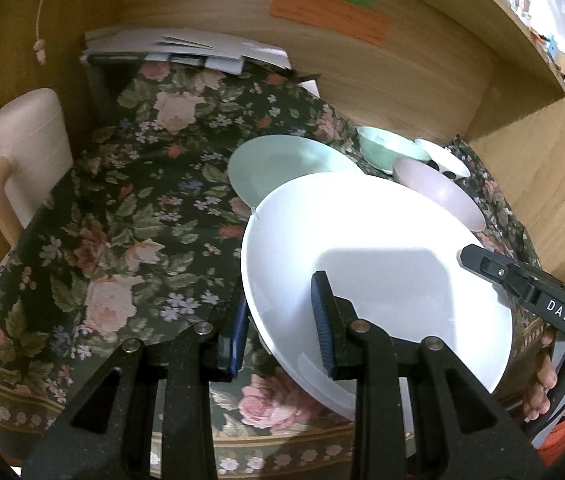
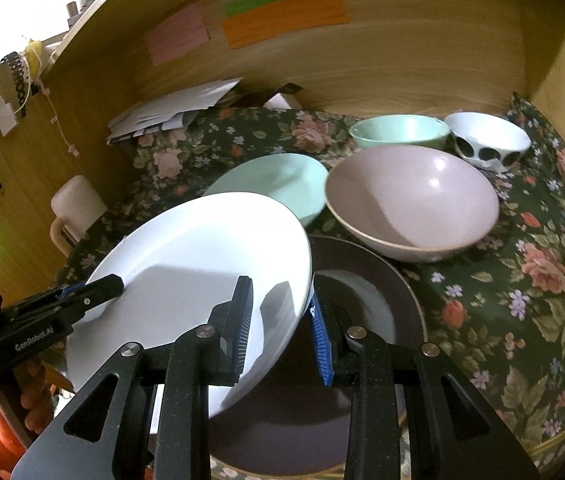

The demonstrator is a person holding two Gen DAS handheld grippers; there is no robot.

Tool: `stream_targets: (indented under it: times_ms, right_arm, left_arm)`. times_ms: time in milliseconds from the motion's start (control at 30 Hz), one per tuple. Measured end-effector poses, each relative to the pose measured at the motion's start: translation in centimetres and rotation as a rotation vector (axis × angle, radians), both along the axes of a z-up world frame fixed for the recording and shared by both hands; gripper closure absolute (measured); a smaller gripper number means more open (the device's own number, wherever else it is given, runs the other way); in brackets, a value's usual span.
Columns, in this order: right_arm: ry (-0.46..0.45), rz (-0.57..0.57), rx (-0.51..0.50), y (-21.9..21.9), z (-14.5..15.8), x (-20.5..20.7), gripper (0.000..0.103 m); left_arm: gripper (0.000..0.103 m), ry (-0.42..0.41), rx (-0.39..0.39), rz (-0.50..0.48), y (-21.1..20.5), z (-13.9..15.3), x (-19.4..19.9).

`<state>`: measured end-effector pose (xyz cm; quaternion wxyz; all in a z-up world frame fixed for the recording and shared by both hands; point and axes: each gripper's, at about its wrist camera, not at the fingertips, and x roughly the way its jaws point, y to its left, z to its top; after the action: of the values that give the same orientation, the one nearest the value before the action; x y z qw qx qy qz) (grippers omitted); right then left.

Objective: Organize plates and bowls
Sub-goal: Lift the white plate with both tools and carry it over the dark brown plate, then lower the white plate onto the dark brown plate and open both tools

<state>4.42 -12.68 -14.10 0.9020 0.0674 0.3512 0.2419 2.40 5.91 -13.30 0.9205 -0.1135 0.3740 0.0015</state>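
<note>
A white plate (image 1: 362, 220) (image 2: 202, 240) is held tilted above the floral cloth by both grippers. My left gripper (image 1: 280, 328) is shut on its left rim, one blue pad on top and one underneath. My right gripper (image 2: 282, 328) is shut on the opposite rim in the same way. Under the white plate's right side lies a dark brown plate (image 2: 366, 300). A mint plate (image 1: 290, 164) (image 2: 278, 180) lies just behind. Further back stand a large pink bowl (image 2: 410, 200), a mint bowl (image 2: 398, 130) and a white bowl with black dots (image 2: 486, 140).
A flowered dark cloth (image 1: 122, 220) covers the surface inside a wooden alcove. A pale pink lidded jug (image 1: 30, 140) stands at the left edge. A stack of papers (image 1: 186, 48) lies at the back wall, with coloured notes (image 1: 330, 16) stuck above. A person's hand (image 1: 542, 376) holds the right gripper.
</note>
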Motion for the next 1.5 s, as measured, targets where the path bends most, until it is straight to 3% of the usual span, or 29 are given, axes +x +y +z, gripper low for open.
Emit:
stream_targets:
  times_ms: [800,1500]
  right_arm:
    - [0.092,-0.058,0.023,-3.6,-3.3,0.3,0.076]
    - [0.111,-0.033,-0.031,-4.0,-3.3,0.7,0.076]
  left_arm:
    - [0.073,0.088,0.044,-0.051,-4.1,-2.2,2.3]
    - [0.071,0.094,0.076,-0.090,-4.9,-3.2,3.4]
